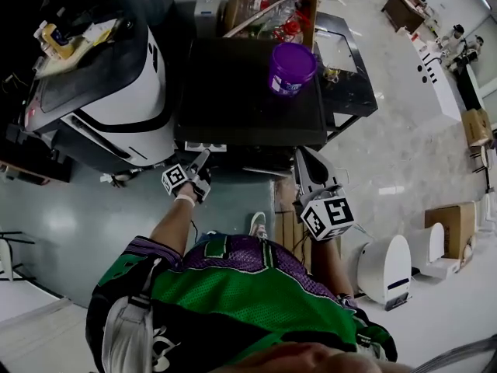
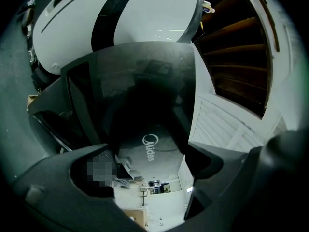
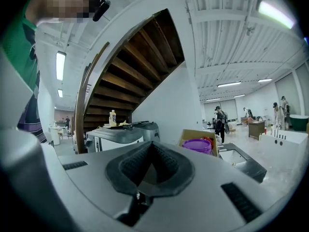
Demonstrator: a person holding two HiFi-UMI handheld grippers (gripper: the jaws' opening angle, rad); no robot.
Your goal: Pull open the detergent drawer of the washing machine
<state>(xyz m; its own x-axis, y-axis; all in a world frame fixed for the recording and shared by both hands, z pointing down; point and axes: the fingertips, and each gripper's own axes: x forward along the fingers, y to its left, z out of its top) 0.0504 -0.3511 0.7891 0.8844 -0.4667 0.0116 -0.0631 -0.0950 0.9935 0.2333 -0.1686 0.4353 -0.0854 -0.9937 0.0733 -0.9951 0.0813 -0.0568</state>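
The detergent drawer (image 1: 205,146) shows as a narrow pale strip at the front left edge of the black-topped washing machine (image 1: 241,92). It is too small to tell more. The left gripper (image 1: 203,160) is just beside it, jaws apart and holding nothing. The right gripper (image 1: 300,158) is near the machine's front right, jaws closed and empty. A purple plastic tub (image 1: 291,68) stands on the top.

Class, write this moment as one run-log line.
left gripper open, at washing machine front edge | right gripper shut, empty | purple tub on machine top
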